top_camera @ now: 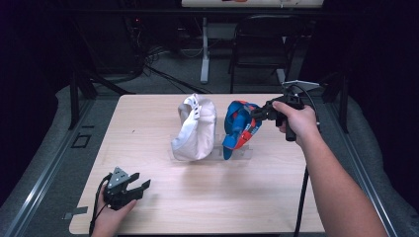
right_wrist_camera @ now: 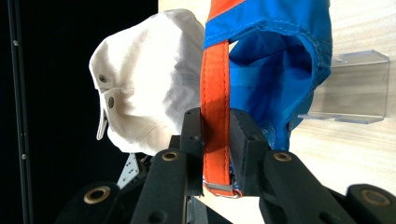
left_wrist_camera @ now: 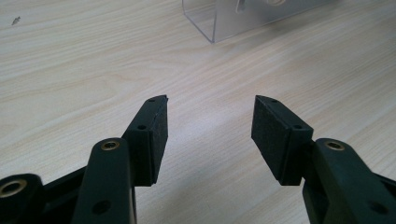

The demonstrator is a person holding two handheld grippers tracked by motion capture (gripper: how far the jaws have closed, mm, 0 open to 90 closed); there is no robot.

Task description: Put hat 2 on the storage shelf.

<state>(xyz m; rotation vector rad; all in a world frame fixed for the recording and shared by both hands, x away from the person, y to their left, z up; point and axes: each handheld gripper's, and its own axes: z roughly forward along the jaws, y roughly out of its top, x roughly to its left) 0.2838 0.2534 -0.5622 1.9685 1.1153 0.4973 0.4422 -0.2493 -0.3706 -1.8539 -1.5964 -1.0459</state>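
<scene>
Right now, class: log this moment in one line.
right gripper shut on orange strap | blue cap on stand | left gripper open, idle

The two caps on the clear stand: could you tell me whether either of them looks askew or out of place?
The blue cap leans toward the right gripper, whose jaws are clamped on its orange strap. The white cap sits upright on the clear stand; nothing else stands out.

Left gripper (left_wrist_camera: 210, 122) agape, right gripper (right_wrist_camera: 215, 140) clamped.

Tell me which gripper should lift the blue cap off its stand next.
Right. The right gripper is shut on the blue cap's orange strap; the left gripper rests open on the table's near edge, far away.
</scene>
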